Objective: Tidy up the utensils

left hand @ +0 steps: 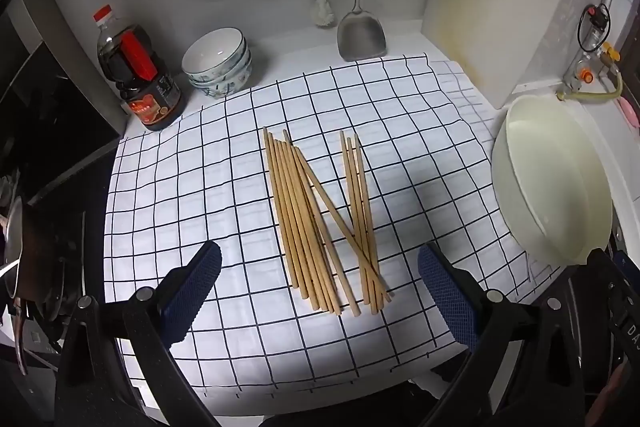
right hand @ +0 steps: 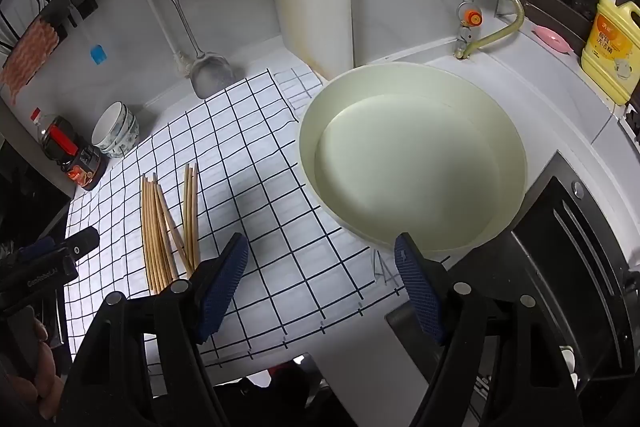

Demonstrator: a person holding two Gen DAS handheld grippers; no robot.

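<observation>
Start of task: wooden chopsticks [left hand: 320, 223] lie loose on checked cloth [left hand: 192, 179], one crossing. Left gripper [left hand: 320, 291] and right gripper [right hand: 320, 287] both gape wide, empty. Next, likely: left descends, straddles bundle, squeezes sticks together.

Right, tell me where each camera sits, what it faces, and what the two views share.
Left wrist: on the left claw, angled down at the chopsticks on the checked cloth; both open fingers show.
Right wrist: on the right claw, angled down at the cream basin; its open fingers show, with the left claw at the left edge.
Shared: chopsticks, cloth, basin, stacked bowls, soy sauce bottle, metal spatula.
</observation>
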